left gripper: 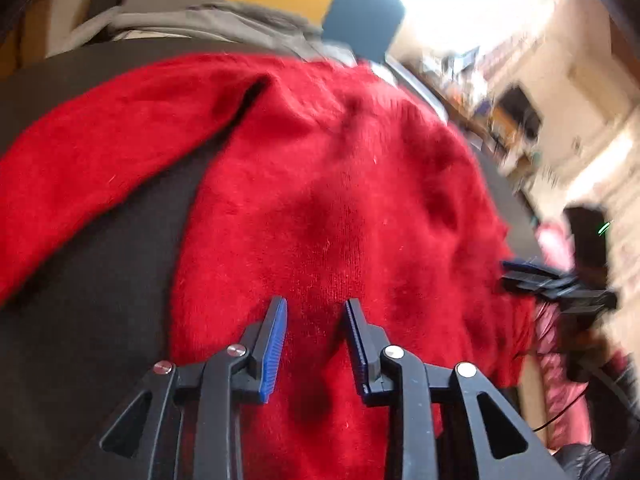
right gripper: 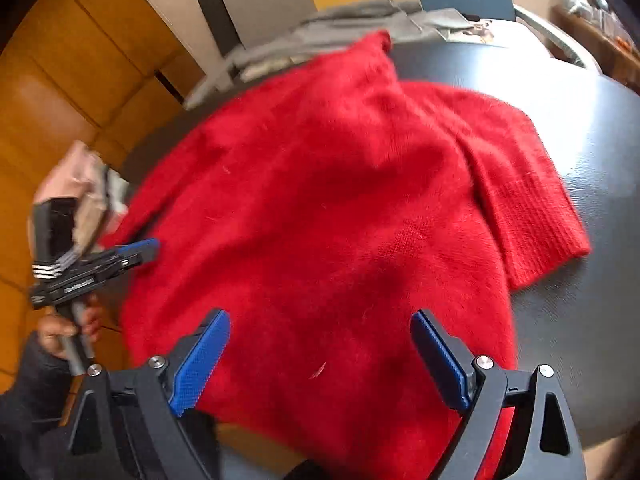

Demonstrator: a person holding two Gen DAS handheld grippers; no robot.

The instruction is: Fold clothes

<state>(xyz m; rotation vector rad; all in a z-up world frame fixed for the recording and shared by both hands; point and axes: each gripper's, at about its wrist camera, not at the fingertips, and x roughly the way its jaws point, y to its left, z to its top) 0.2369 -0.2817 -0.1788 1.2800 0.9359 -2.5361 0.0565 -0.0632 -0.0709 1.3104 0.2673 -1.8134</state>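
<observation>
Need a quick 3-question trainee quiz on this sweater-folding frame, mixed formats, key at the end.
1. True or false: the fuzzy red knit sweater is already folded into a neat square.
2. Which stands wider open: A) left gripper B) right gripper?
3. Fill in: beyond the sweater on the dark table lies a ____ garment.

Key:
1. False; it lies spread, one ribbed sleeve cuff out to the side.
2. B.
3. Grey.
</observation>
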